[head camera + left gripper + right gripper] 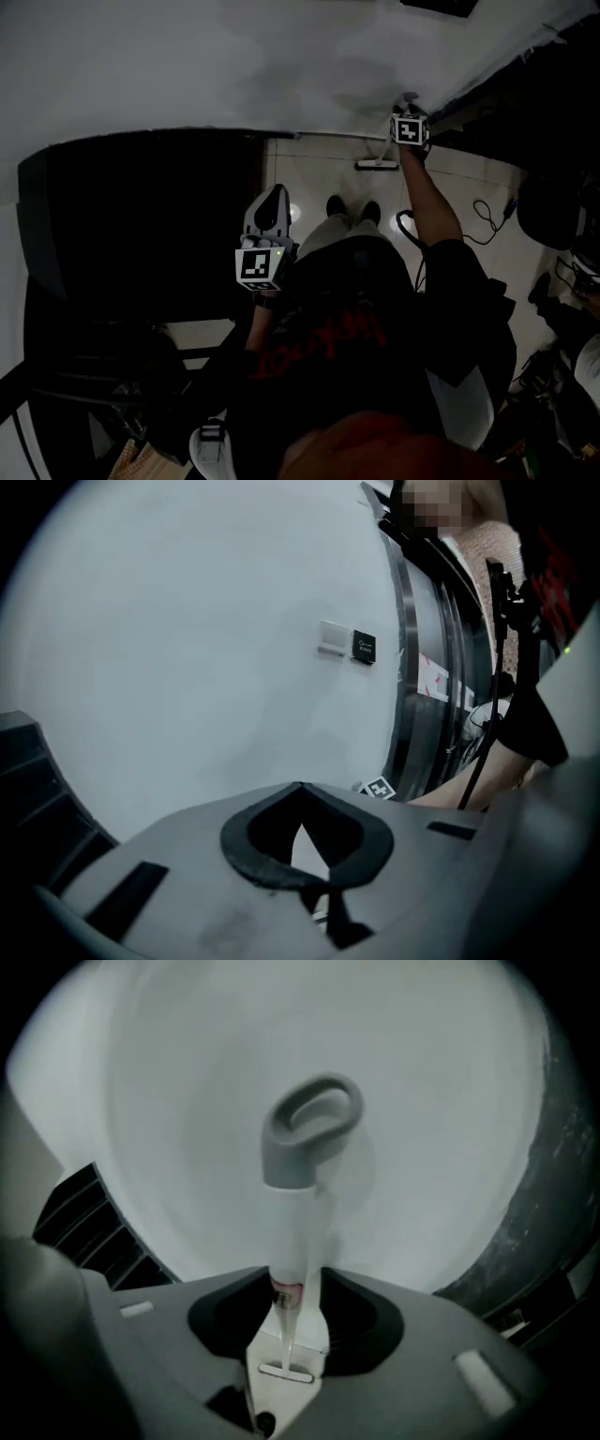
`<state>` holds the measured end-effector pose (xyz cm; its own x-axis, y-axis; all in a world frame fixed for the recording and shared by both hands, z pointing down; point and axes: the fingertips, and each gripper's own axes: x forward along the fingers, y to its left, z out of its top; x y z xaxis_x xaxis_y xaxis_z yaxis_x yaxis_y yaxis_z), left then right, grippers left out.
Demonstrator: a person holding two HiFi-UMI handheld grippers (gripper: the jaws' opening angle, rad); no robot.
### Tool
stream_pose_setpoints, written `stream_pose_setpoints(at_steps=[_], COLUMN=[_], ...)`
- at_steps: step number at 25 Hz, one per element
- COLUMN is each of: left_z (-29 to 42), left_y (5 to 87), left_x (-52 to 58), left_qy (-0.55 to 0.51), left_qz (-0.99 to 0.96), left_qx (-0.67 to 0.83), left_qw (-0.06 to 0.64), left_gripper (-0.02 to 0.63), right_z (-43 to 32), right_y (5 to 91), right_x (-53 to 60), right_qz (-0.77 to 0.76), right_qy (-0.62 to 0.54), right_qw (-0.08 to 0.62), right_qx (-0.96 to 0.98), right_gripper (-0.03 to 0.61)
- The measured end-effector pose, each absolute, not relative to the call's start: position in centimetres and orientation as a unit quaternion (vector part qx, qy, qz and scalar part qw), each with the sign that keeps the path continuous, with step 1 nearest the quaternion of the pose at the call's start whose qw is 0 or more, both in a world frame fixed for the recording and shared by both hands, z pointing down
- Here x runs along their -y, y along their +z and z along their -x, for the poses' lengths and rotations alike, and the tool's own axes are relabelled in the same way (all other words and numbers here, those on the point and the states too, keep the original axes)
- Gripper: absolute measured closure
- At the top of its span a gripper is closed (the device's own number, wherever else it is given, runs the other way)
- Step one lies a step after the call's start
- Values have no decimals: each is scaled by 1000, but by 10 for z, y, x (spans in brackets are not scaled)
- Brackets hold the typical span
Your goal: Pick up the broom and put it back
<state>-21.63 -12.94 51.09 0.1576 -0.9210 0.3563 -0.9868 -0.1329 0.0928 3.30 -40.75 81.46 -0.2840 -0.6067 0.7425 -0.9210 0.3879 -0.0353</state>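
The broom (302, 1232) stands upright against the wall (441, 1101), its handle between the open jaws of the right gripper (298, 1288) (apparently unclamped). The left gripper (300, 794) is closed, empty. Lifting seems still ahead.

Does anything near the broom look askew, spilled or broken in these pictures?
Nothing stands out. The broom stands by the white wall, its head flat on the floor tiles and its handle between the open jaws of the right hand-held gripper. Only a loose cable lies on the floor.
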Motion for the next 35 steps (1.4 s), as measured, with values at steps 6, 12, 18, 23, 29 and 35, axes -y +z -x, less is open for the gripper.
stream_pose_setpoints(at_steps=[6,12,18,23,29,35], left_z=[231,211,186,182,170,152], left_y=[522,508,502,480,483,459], left_x=[125,163,200,201,211,207], left_qy=[91,72,53,29,37,11], left_qz=[-744,-776,-807,-826,-844,-855], left_qx=[640,612,578,551,525,510], left_qw=[167,130,112,114,102,90], left_gripper=[614,614,614,614,614,613], right_z=[-36,-33,-60,-36,-20,-34], right_y=[783,663,485,365,353,355], right_x=[337,238,224,212,207,191], right_qz=[-468,-415,-402,-395,-383,-401], right_qy=[217,171,107,67,71,80], right_qw=[315,255,143,42,29,32], right_qx=[796,856,898,915,921,912], right_gripper=[476,476,476,474,474,474])
